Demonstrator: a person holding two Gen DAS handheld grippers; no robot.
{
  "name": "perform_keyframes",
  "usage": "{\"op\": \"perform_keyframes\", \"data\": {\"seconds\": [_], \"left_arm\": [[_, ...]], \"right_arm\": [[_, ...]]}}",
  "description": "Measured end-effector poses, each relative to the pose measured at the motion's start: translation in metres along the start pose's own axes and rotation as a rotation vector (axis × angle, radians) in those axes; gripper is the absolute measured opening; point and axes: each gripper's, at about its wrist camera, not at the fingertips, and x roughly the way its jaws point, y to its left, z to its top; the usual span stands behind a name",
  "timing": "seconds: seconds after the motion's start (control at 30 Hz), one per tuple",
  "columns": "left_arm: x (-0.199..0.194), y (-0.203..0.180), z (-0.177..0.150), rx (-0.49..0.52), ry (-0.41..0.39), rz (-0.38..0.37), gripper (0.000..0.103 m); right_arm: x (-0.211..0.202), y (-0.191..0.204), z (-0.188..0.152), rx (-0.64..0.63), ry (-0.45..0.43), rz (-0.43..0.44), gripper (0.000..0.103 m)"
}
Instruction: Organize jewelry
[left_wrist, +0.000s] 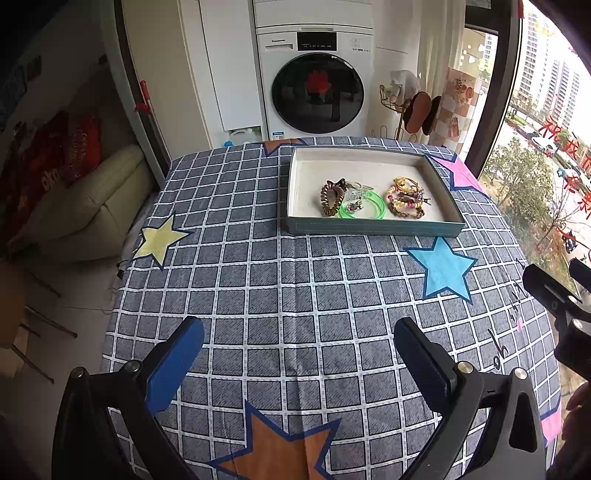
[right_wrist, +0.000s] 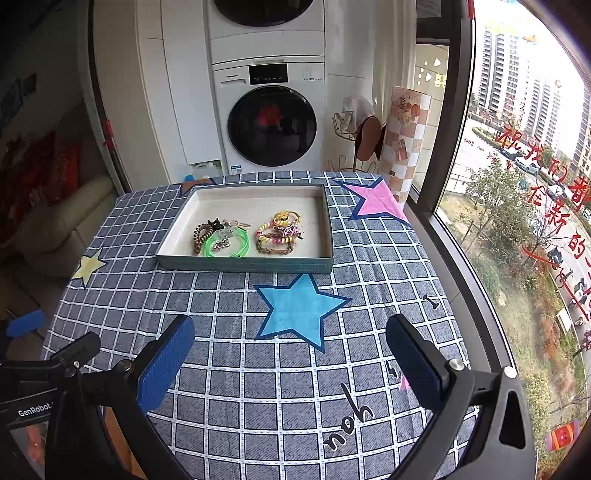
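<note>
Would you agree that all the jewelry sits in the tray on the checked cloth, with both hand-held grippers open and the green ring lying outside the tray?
Not quite: the green ring lies inside the tray, beside the other jewelry, as the right wrist view shows. The rest holds: the left hand-held gripper and right hand-held gripper are open over the checked cloth.

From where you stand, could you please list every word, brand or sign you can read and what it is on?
"Panasonic": washing machine front, small, just legible.
"GenRobot": left gripper body, seen in the right wrist view.
"you": tablecloth, black handwriting-style print.
Red Chinese characters: window glass; I cannot transcribe them reliably.
Washing machine display and blue sticker: too small to read.
</note>
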Motion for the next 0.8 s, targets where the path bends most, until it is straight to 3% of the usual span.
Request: {"op": "perform_keyframes", "data": {"seconds": [0.8], "left_arm": [[-0.0079,-0.0016,-0.0022,0.002,-0.048,0.011,0.103]], "right_arm": [[-0.0047,0.0076,-0.0001,0.001,-0.007,-0.003,0.103]]}}
